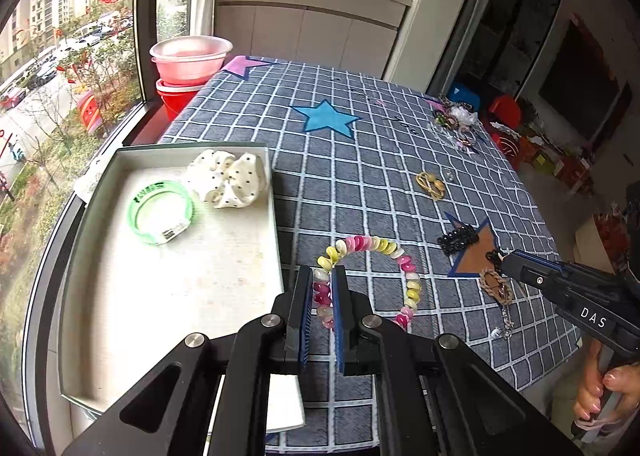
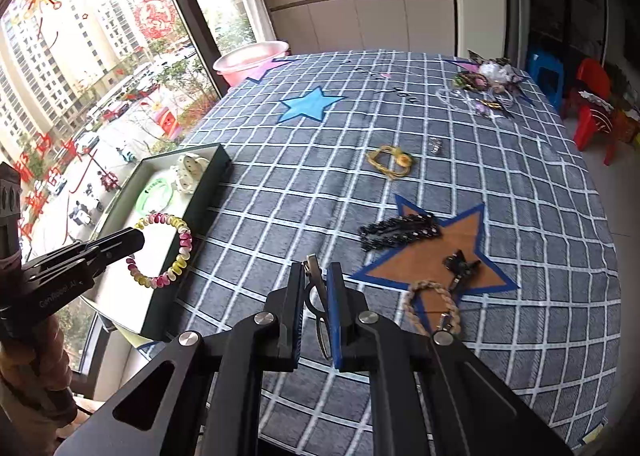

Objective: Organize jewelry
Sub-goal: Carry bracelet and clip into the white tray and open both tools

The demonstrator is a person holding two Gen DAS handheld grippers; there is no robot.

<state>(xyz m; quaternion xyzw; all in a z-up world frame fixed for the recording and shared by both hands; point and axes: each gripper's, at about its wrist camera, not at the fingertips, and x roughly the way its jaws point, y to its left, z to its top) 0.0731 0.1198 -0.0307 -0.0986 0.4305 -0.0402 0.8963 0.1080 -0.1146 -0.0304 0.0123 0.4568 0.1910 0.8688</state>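
Note:
In the left wrist view my left gripper [image 1: 323, 276] is shut on a bracelet of pink, yellow and white beads [image 1: 376, 246], which loops out to the right just past the white tray [image 1: 168, 296]. The tray holds a green bangle [image 1: 160, 212] and a white dotted scrunchie [image 1: 228, 180]. The right wrist view shows my right gripper [image 2: 316, 270] shut on a thin metal hair clip [image 2: 318, 292] above the checked cloth. There the left gripper [image 2: 134, 240] carries the bead bracelet [image 2: 182, 252] at the tray's [image 2: 208, 192] edge. The right gripper [image 1: 496, 256] enters from the right.
On the cloth lie a black beaded clip [image 2: 400, 234], a small black clip [image 2: 460, 266], a braided rope bracelet [image 2: 430, 306], a yellow hair tie [image 2: 390, 160] and a far pile of jewelry [image 2: 484, 88]. A pink basin [image 1: 190, 56] stands by the window.

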